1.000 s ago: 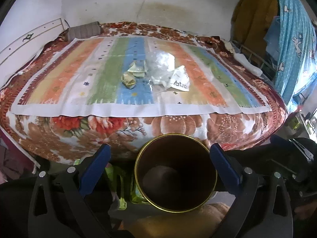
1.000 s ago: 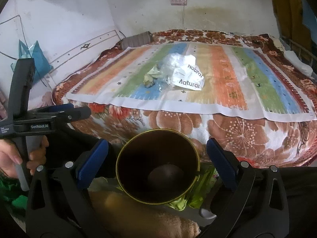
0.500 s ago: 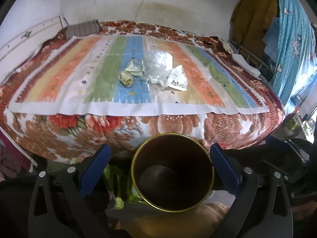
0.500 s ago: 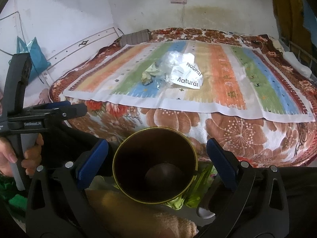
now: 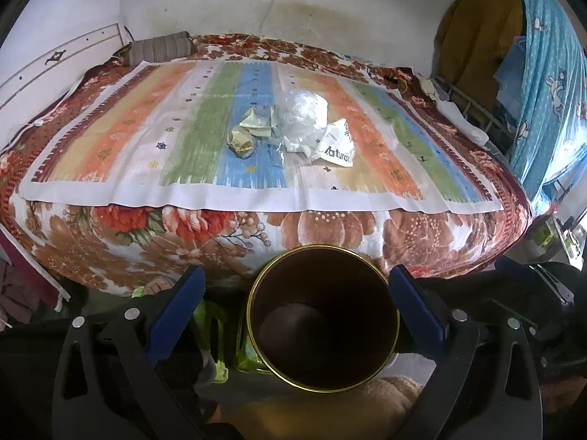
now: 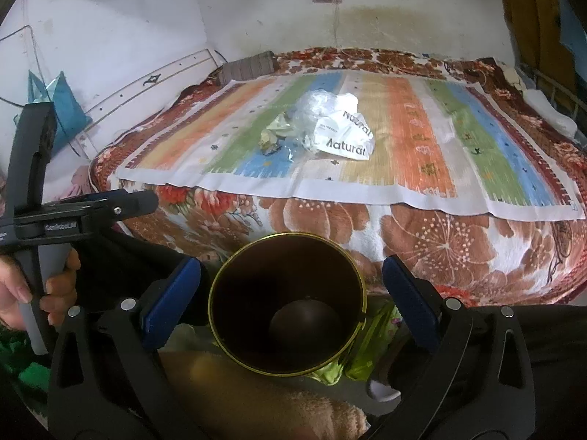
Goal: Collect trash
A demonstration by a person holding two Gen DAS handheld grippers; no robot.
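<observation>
The dark bin (image 5: 323, 330) hides the floor between both grippers' spread jaws.

Bin (image 5: 323, 330) interior dark, wrapper (image 6: 345, 134) lettering partly folded under, hand (image 6: 22, 286) cropped

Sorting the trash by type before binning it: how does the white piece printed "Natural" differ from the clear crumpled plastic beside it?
The "Natural" wrapper is opaque white with black lettering; the clear plastic is see-through and unprinted. The wrapper lies nearer the bed's front edge, the plastic behind it. The wrapper looks folded into flat faces, the plastic bunched into a rounder wad. Both are crumpled and lie touching on the striped cloth.
</observation>
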